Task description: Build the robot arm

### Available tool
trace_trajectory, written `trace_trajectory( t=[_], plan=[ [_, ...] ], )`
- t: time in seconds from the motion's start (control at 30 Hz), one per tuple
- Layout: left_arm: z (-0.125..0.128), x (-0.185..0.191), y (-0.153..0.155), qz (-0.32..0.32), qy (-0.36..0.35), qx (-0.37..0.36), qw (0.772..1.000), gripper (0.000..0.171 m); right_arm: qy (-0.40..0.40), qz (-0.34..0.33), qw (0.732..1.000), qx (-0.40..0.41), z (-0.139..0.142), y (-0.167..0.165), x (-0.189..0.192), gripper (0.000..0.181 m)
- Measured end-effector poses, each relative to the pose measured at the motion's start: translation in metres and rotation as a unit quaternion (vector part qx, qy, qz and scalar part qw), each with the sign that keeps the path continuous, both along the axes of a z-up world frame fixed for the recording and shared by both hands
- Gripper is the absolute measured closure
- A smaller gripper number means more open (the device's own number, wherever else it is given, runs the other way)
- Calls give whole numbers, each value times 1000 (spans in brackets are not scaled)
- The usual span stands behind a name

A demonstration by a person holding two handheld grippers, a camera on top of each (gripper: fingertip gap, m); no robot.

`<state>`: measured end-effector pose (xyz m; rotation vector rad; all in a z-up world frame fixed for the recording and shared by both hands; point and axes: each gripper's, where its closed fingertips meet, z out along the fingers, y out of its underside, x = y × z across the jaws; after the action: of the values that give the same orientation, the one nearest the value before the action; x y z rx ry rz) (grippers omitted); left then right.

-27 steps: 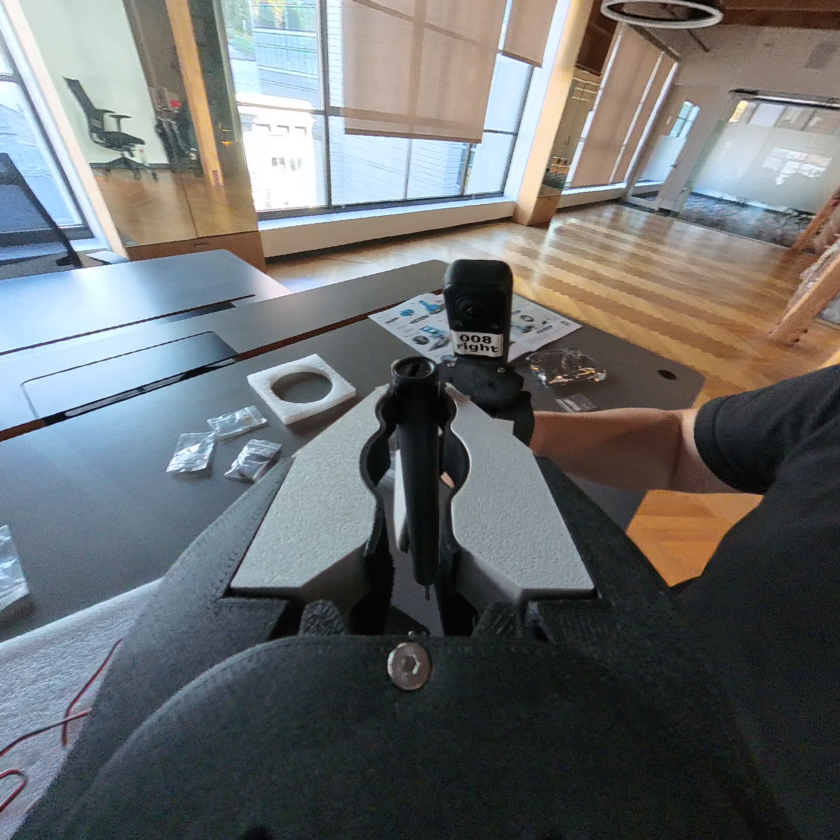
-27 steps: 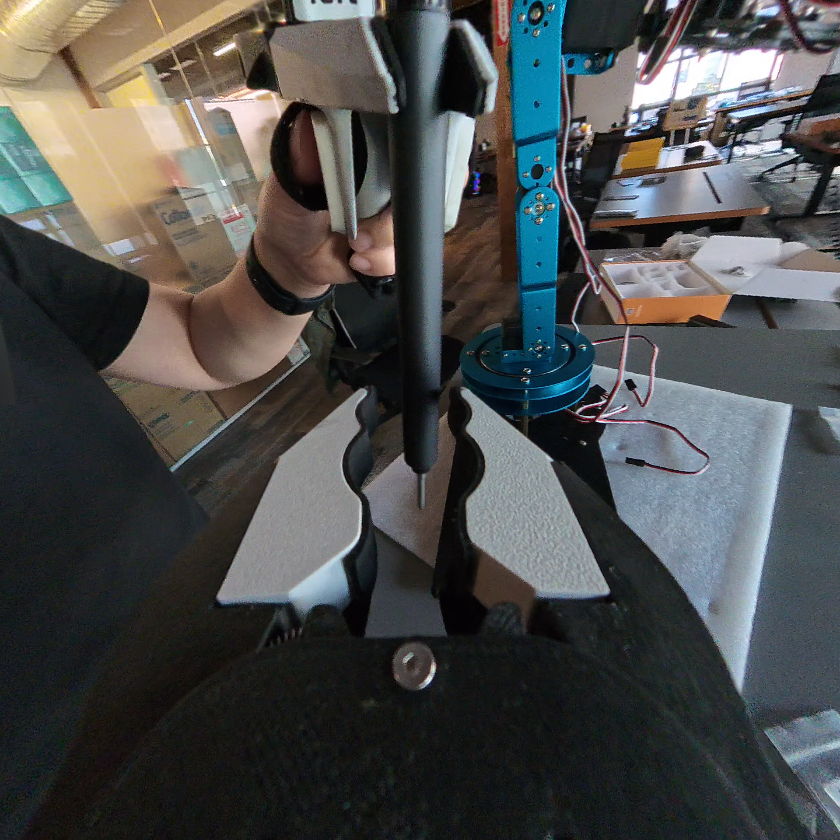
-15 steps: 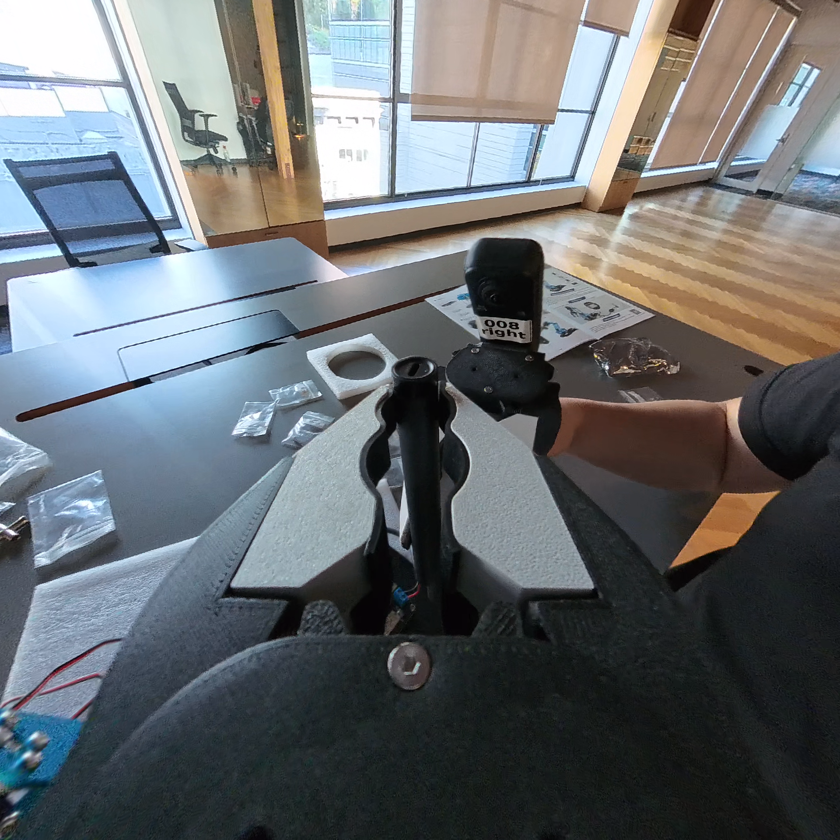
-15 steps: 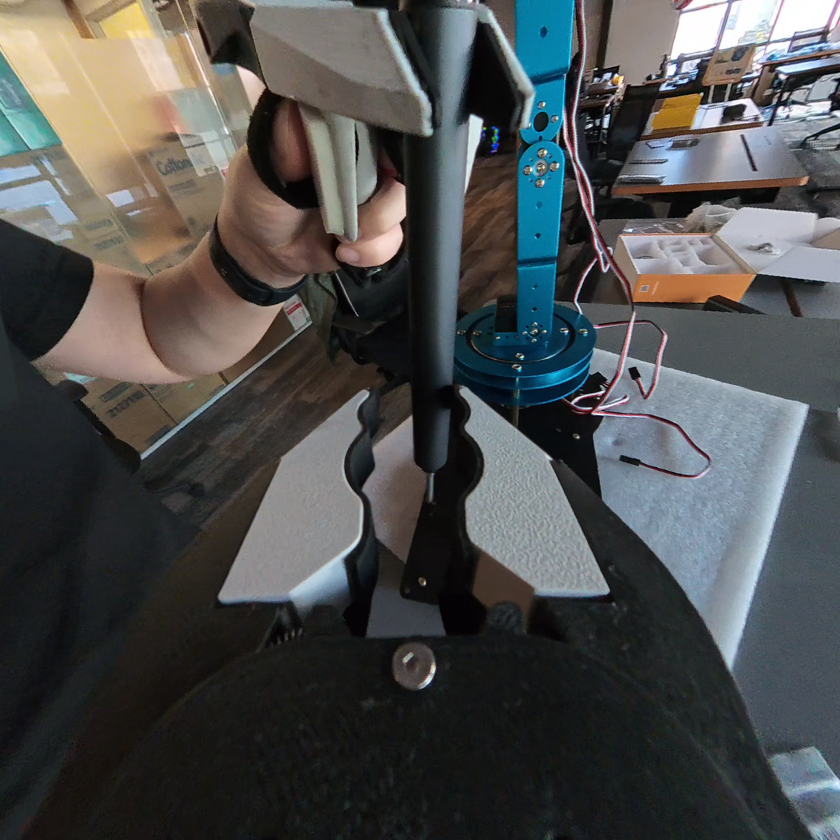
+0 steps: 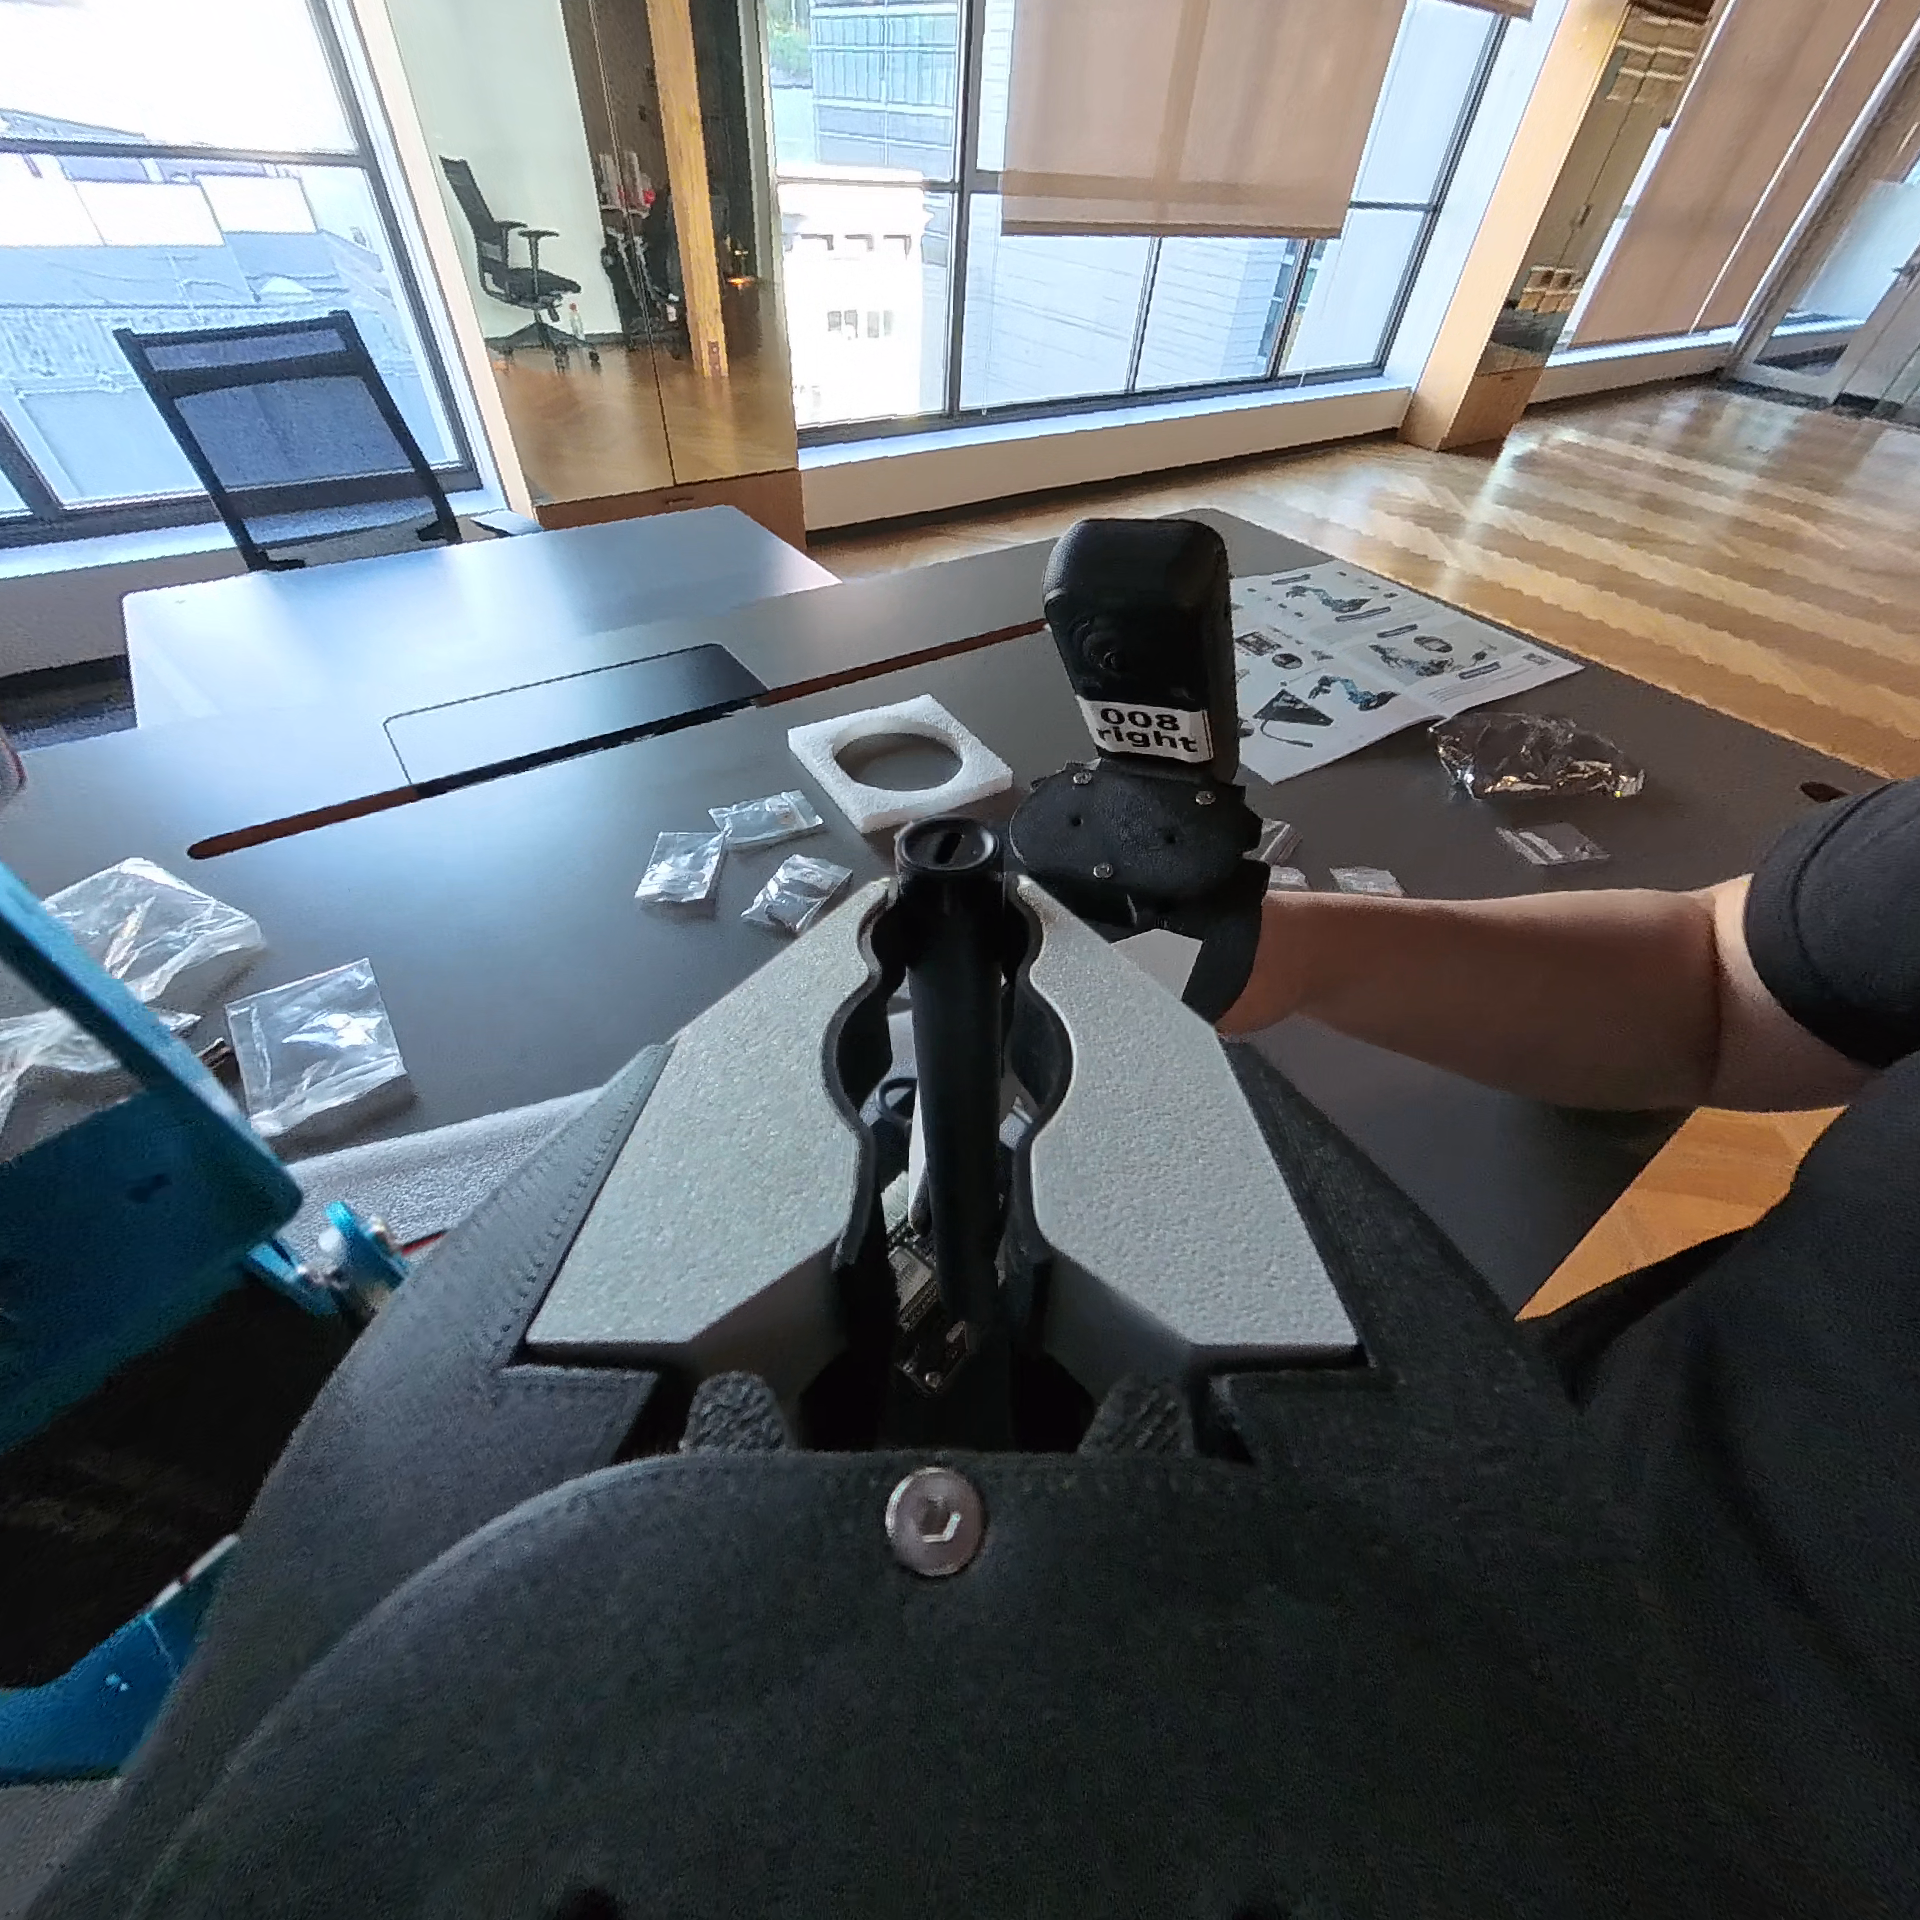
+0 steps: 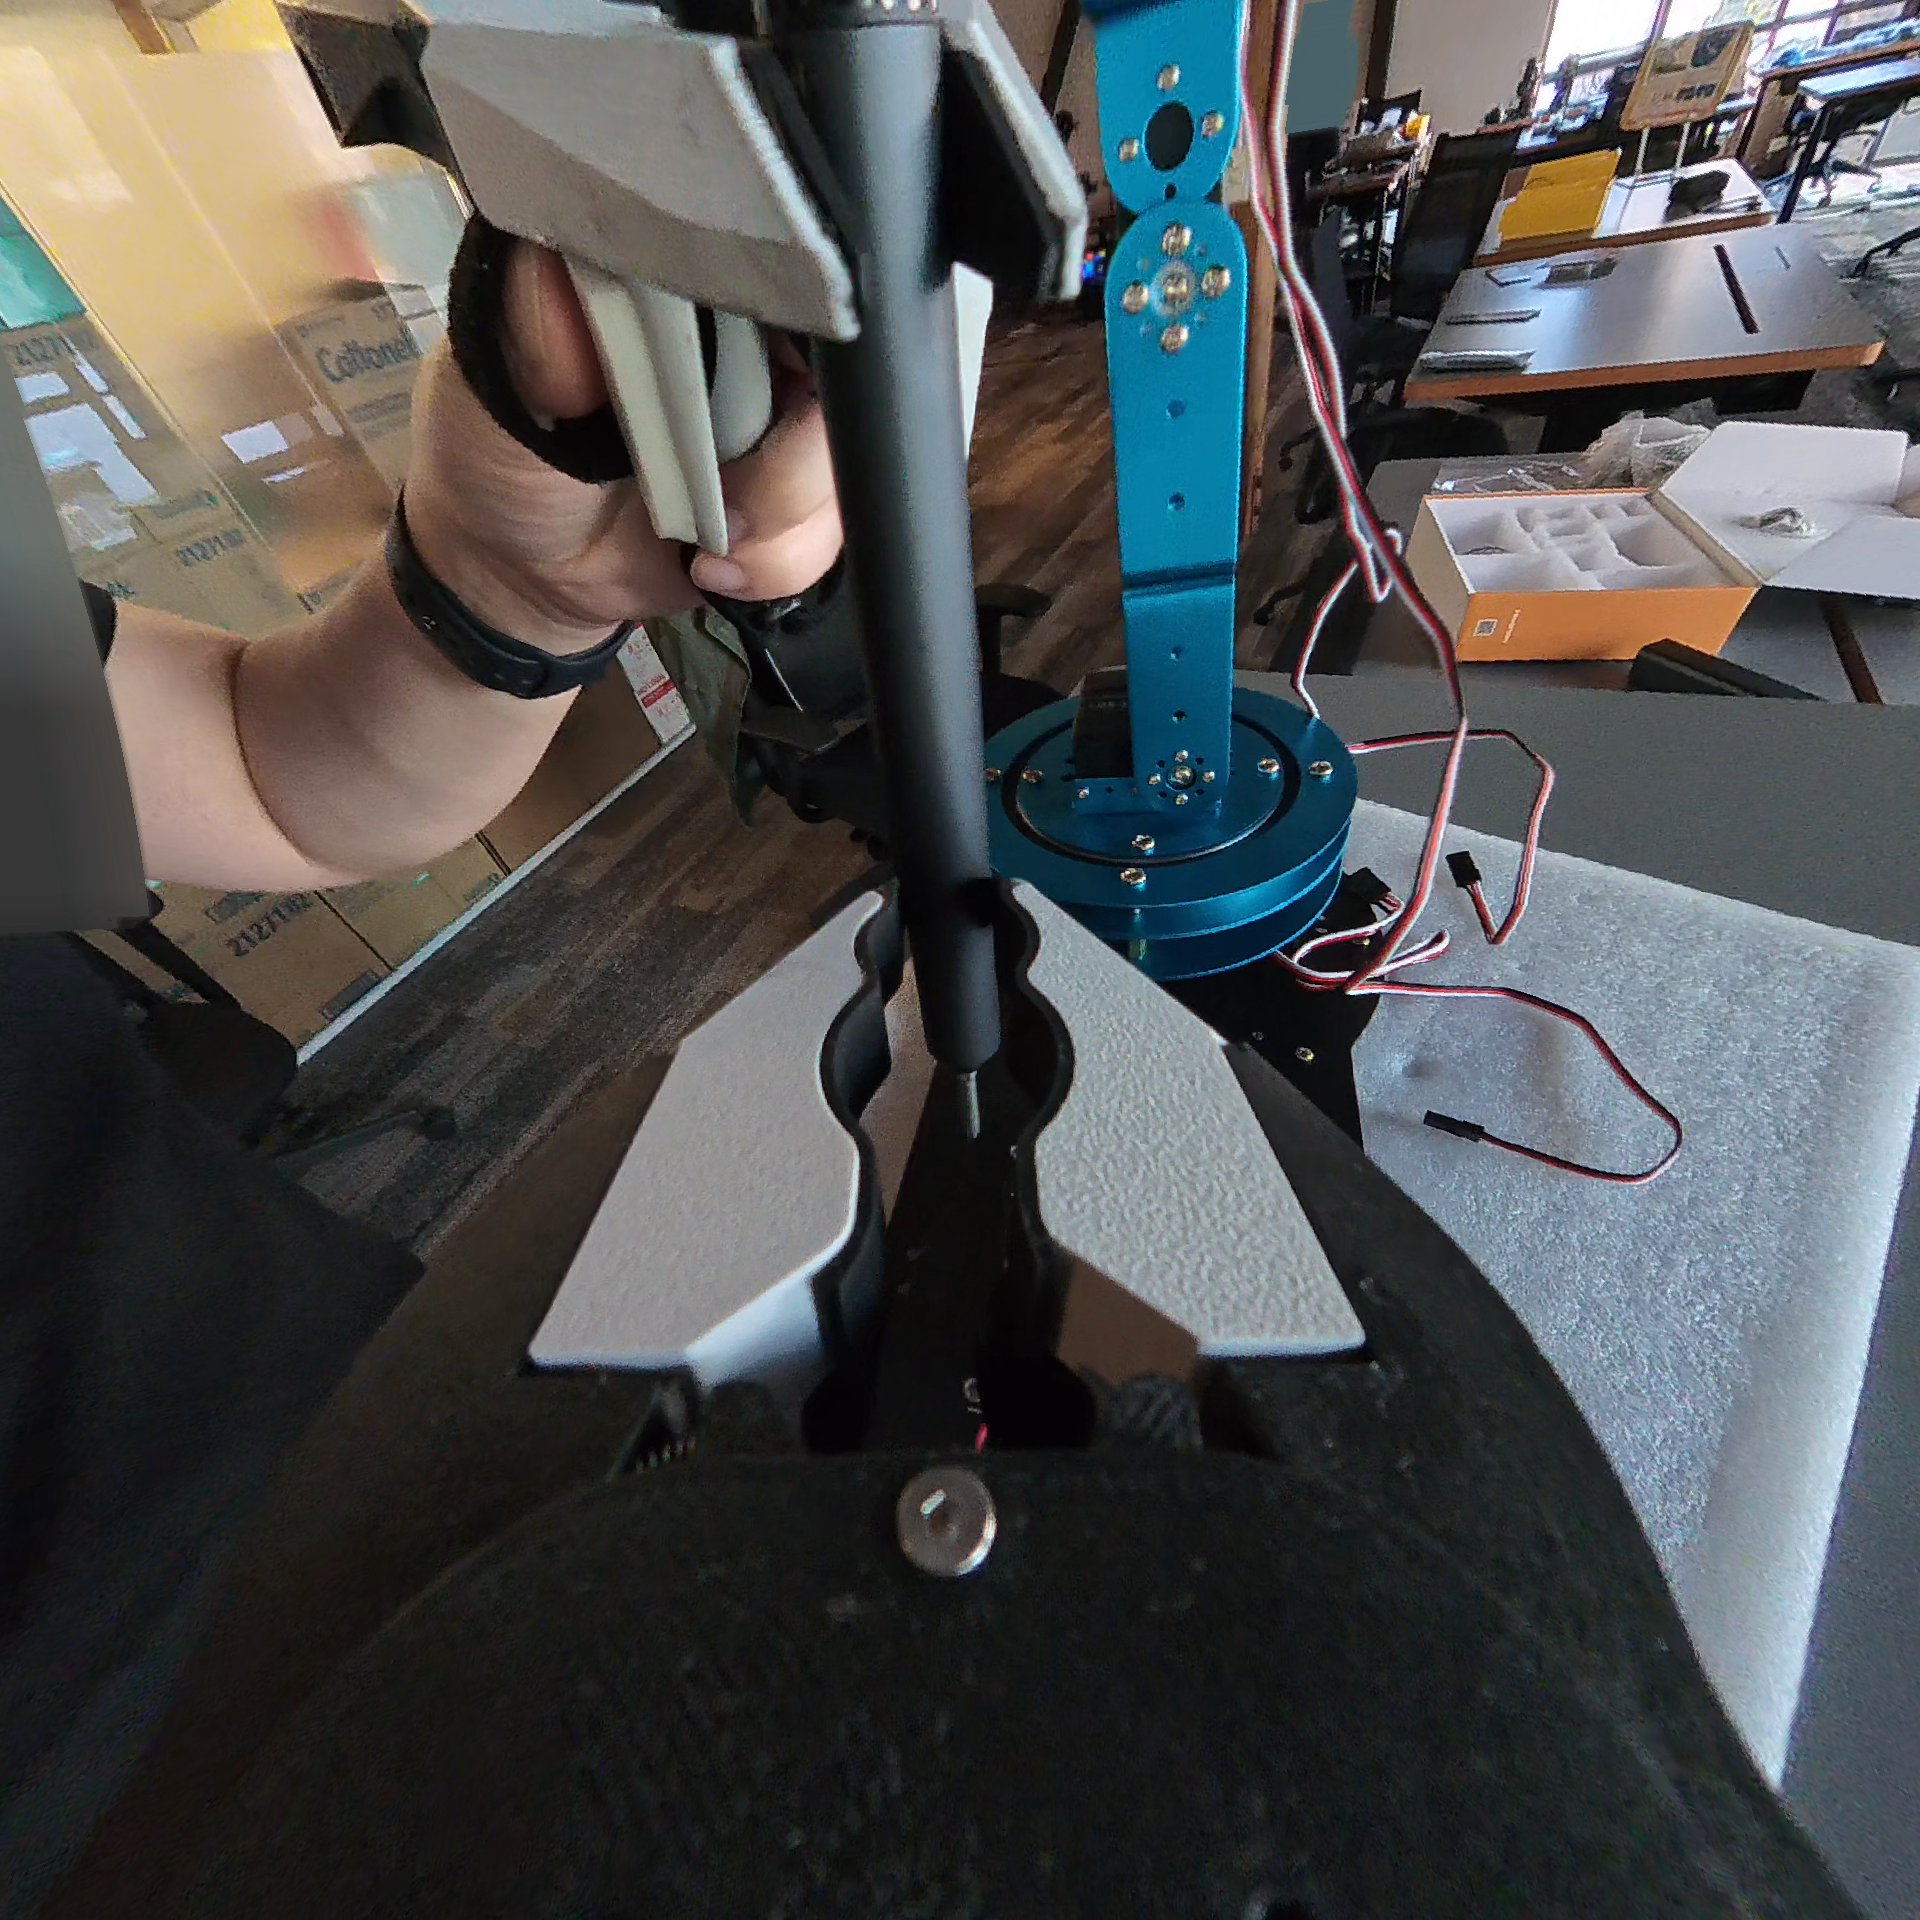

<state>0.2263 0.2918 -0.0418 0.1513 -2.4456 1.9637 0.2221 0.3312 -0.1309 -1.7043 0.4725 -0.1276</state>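
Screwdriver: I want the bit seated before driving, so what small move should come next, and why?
Probably ease the screwdriver straight down a touch. The left gripper holds it upright, and its bit hangs just above the black plate between the right gripper's fingers, seemingly not yet touching. Whether a screw sits beneath is hidden.

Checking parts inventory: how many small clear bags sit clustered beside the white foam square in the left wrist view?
3. One lies farthest left, one sits nearest the white foam square, one lies closest to the left gripper. Others lie elsewhere on the table; some may be hidden.
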Motion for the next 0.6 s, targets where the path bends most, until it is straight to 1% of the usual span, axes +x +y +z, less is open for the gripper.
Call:
trace_trajectory(
  t=[0.27,0.6],
  plan=[
    [-14,5,1,3,-7,22,1000,155,10,-7,1000,-9,-14,3,6,164],
    [-20,8,2,9,-6,25,1000,155,14,-7,1000,-11,-21,5,10,164]
  ],
)
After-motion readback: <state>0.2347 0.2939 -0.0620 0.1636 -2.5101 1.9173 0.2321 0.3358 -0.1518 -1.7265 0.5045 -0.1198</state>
